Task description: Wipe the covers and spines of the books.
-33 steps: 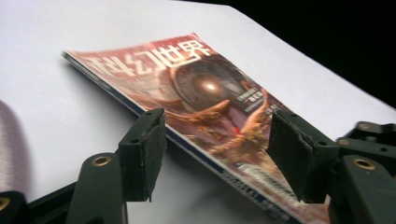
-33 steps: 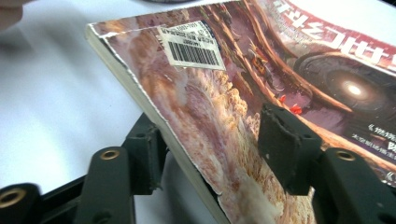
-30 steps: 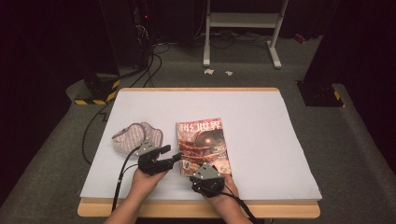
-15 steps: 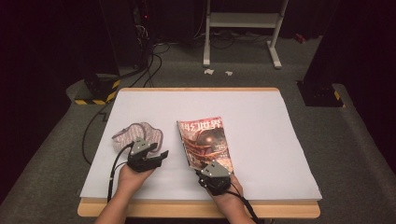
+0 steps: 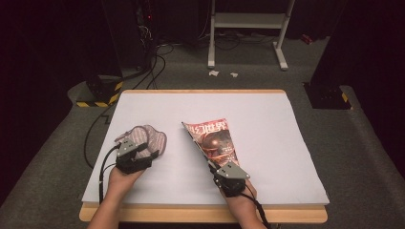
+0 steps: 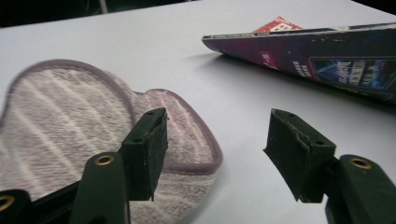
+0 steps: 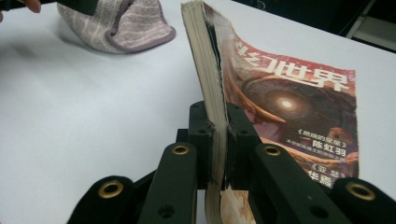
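A magazine [image 5: 217, 138] with a red-brown cover lies on the white table sheet [image 5: 267, 119], its left edge raised off the surface. My right gripper [image 5: 216, 170] is shut on that edge near the front corner; its jaws have just been closing on the pages [image 7: 217, 135]. A purple-striped cloth pad [image 5: 145, 138] lies to the left. My left gripper [image 5: 144, 152] hovers at the pad's near edge and its jaws have just been opening. In the left gripper view [image 6: 217, 154] one jaw is over the pad [image 6: 70, 121]; the pads press on nothing.
The table's wooden front edge [image 5: 200, 214] runs just under both wrists. Black cables [image 5: 98, 138] trail off the left side to the floor. A white metal stand [image 5: 248, 28] and a yellow-black striped base [image 5: 98, 101] sit beyond the table.
The left hand has slid left, away from the magazine, to the cloth pad. The right gripper has closed on the magazine's left edge and lifted it off the table.
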Demonstrator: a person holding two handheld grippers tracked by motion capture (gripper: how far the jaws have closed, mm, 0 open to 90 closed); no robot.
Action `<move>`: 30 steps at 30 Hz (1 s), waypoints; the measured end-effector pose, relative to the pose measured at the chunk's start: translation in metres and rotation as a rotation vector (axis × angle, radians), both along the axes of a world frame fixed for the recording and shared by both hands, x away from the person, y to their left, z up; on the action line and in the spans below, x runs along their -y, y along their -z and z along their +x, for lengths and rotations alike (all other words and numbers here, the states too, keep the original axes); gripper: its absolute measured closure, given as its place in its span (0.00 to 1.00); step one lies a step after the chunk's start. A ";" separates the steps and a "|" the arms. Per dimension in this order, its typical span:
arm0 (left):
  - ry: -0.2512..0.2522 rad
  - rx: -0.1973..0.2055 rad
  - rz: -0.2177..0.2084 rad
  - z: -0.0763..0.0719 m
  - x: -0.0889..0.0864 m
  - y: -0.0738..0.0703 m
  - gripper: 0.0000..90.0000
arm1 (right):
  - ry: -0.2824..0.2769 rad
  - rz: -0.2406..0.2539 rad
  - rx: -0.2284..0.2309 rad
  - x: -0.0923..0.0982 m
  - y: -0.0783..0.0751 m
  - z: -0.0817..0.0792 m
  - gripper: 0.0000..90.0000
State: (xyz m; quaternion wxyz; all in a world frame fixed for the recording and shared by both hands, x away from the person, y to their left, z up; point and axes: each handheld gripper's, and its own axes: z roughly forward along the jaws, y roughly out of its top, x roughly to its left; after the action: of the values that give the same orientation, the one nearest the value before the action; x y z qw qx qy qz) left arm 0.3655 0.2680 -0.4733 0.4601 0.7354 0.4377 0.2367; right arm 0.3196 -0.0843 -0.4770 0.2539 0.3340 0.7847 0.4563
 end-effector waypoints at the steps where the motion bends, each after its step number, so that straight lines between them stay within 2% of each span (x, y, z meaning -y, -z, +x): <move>1: -0.009 0.005 0.002 0.000 -0.002 -0.001 0.43 | 0.000 0.005 -0.004 0.002 -0.001 0.000 0.94; 4: -0.020 0.008 -0.005 0.000 -0.006 -0.001 0.43 | -0.002 0.029 -0.014 0.007 -0.001 0.002 0.94; 7: -0.037 0.014 0.018 0.001 -0.011 -0.002 0.42 | -0.004 0.061 -0.030 0.011 -0.001 0.004 0.94; 10: -0.066 -0.003 0.025 0.002 -0.019 -0.003 0.39 | -0.002 0.084 -0.038 0.015 -0.001 0.006 0.94; 12: -0.067 -0.025 0.000 0.004 -0.026 -0.004 0.36 | -0.004 0.087 -0.037 0.017 -0.001 0.006 0.94; 14: -0.087 -0.011 -0.009 0.004 -0.033 -0.005 0.35 | -0.002 0.089 -0.033 0.018 -0.001 0.006 0.94; 16: -0.118 0.009 0.005 0.004 -0.040 -0.006 0.33 | -0.005 0.090 -0.034 0.019 -0.002 0.006 0.94; 19: -0.129 -0.007 -0.009 0.007 -0.047 -0.004 0.30 | -0.005 0.090 -0.034 0.019 -0.001 0.006 0.94; 24: -0.166 -0.054 0.074 0.019 -0.049 0.009 0.28 | -0.008 0.092 -0.035 0.019 -0.001 0.007 0.94; 26: -0.181 -0.085 0.100 0.025 -0.050 0.016 0.27 | -0.008 0.092 -0.036 0.019 -0.001 0.006 0.94; 30: -0.183 -0.110 0.125 0.031 -0.049 0.024 0.29 | -0.009 0.094 -0.038 0.020 -0.001 0.007 0.94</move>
State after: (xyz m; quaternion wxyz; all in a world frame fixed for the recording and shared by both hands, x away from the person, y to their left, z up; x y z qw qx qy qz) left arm 0.3968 0.3170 -0.4968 0.3651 0.7315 0.5119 0.2637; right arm 0.3263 -0.1040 -0.4764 0.2209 0.3508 0.7686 0.4872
